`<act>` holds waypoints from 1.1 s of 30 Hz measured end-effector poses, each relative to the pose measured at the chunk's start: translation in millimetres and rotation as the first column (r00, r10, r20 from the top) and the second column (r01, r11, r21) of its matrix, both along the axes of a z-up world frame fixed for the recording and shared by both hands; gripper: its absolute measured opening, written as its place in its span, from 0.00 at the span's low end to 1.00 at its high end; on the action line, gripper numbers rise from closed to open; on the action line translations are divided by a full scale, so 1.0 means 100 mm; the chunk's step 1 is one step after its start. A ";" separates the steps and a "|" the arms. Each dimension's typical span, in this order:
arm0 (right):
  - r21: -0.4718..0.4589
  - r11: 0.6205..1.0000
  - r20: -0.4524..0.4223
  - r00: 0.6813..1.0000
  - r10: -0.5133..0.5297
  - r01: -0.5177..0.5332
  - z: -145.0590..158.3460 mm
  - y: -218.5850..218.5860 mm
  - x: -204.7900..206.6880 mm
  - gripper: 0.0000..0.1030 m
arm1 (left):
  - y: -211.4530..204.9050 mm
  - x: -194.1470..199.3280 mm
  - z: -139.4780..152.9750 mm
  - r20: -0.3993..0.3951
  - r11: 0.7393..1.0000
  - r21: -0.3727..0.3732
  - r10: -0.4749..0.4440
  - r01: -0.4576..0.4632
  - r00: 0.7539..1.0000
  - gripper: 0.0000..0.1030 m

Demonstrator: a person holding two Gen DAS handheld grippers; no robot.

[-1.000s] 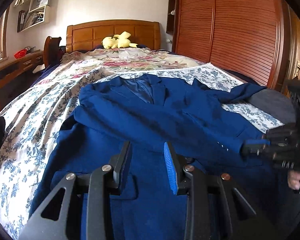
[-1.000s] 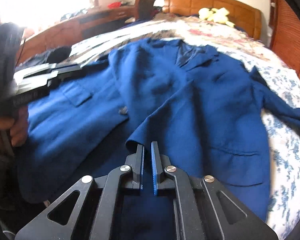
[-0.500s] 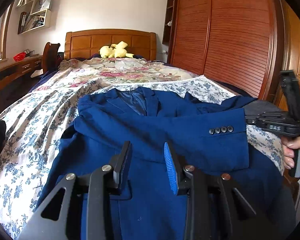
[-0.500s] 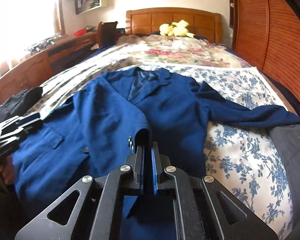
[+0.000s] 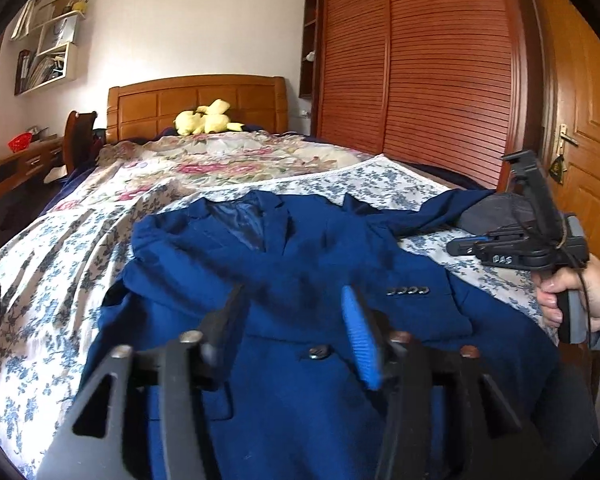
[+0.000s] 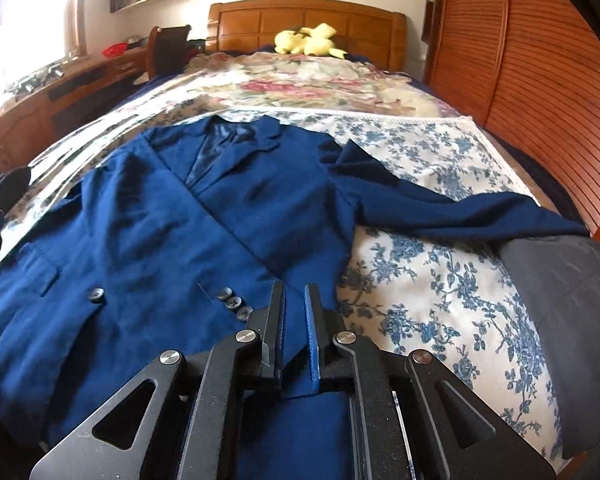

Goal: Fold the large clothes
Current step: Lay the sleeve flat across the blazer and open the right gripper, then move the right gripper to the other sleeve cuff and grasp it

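A dark blue blazer (image 5: 300, 264) (image 6: 140, 240) lies face up on the floral bedsheet (image 6: 420, 300). One sleeve is folded across its front, with the buttoned cuff (image 5: 408, 291) (image 6: 232, 300) lying flat and free. The other sleeve (image 6: 460, 208) stretches out to the right. My left gripper (image 5: 292, 294) hovers over the blazer's front. Its jaws are opening and nothing is between them. My right gripper (image 6: 295, 288) (image 5: 454, 247) is just right of the cuff. Its jaws are a narrow slit apart and opening, and the pads press on no cloth.
A dark grey cloth (image 6: 560, 280) lies at the bed's right edge. A yellow plush toy (image 5: 208, 120) sits by the wooden headboard. A slatted wardrobe (image 5: 420, 80) and a door stand to the right. A wooden desk (image 6: 80, 88) runs along the left.
My right gripper carried the sleeve cuff across the blazer, laid it on the front and let it go. My left jaws have spread wider, and both grippers have risen a little.
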State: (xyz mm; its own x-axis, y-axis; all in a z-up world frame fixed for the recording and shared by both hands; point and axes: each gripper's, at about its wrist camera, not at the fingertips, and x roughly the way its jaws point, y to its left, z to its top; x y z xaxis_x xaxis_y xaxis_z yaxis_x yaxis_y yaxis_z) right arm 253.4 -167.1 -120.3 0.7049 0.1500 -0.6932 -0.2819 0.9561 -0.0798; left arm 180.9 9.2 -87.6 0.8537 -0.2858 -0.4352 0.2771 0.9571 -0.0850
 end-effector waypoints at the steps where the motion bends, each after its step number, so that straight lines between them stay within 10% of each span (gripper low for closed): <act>1: -0.006 1.000 -0.003 1.000 -0.001 0.001 -0.01 0.00 0.01 0.07 | -0.01 0.00 0.00 0.001 1.000 -0.006 -0.006 0.006 1.000 0.56; 19: 0.004 0.992 -0.188 0.975 0.121 -0.123 -0.63 0.11 0.34 0.39 | -0.26 0.21 -0.09 -0.019 1.000 0.008 0.014 -0.014 1.000 0.57; 33: 0.007 0.997 -0.103 0.992 0.075 -0.074 -0.03 -0.41 0.42 0.55 | -0.44 0.46 -0.20 -0.056 1.000 -0.001 -0.011 0.011 0.998 0.57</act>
